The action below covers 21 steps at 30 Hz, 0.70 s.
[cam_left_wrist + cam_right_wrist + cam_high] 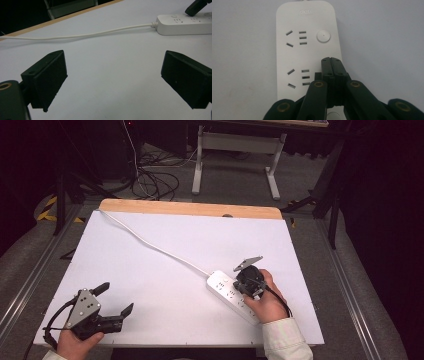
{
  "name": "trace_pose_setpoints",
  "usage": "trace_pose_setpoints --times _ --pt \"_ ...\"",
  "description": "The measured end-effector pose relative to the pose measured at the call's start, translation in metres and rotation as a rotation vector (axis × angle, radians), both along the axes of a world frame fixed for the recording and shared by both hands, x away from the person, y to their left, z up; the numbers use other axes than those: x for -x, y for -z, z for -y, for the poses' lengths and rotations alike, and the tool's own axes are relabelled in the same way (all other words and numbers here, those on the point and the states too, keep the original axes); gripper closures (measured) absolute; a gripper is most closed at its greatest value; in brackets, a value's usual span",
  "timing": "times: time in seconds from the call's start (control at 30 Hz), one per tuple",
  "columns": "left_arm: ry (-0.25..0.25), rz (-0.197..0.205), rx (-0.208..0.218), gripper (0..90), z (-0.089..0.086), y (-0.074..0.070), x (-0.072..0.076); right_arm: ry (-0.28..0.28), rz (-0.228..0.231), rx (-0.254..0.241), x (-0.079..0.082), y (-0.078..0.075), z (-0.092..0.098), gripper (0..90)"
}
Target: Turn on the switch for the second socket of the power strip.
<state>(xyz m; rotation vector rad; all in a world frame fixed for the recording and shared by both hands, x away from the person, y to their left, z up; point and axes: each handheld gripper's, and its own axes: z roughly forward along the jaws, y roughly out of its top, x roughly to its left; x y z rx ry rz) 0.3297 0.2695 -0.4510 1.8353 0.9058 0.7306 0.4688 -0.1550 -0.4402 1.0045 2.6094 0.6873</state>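
Toward the near right corner of the white table (165, 250), a white power strip (231, 295) lies flat and slantwise, its far end pointing toward the middle of the table and its near end toward the near edge. A white cord (150, 244) runs from the strip's far end across the table to the far left corner, where a band of bare wood (190, 209) shows along the far edge.

The right gripper (248, 283), held in the person's right hand (267, 301), stands over the strip and points down at it. In the right gripper view its two black jaws are pressed together with nothing between them, and their joined tips (331, 60) sit over the strip's top face (309, 50), beside the second set of socket holes and below a round white button (323, 36). Whether the tips touch the plastic cannot be told.

Near the near left corner, the left gripper (114, 298) is held in the person's left hand (75, 344), well apart from the strip. Its jaws stand wide apart and hold nothing; in the left gripper view bare table shows between them (113, 80), with the cord (82, 35) and the strip's end (182, 24) lying beyond.
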Motion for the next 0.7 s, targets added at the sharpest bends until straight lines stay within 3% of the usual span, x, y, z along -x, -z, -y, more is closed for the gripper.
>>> trace_pose_setpoints --times 0.33,0.5,0.63,0.7 --pt "0.000 -0.003 -0.001 6.9 0.0007 0.0001 0.0000 0.006 0.010 0.011 0.0014 0.0006 -0.0015 90.0" --pt "-0.001 0.001 0.002 6.9 0.0000 -0.0002 -0.0004 0.013 0.006 -0.019 0.0010 -0.0009 0.0004 90.0" --pt "0.000 0.001 -0.002 6.9 0.0003 -0.0002 -0.0003 0.009 0.040 -0.036 0.0024 -0.0029 0.0035 90.0" --pt "0.001 0.001 -0.001 6.9 0.0003 -0.0003 -0.0003 0.002 0.058 -0.083 0.0053 -0.0081 0.0055 90.0"
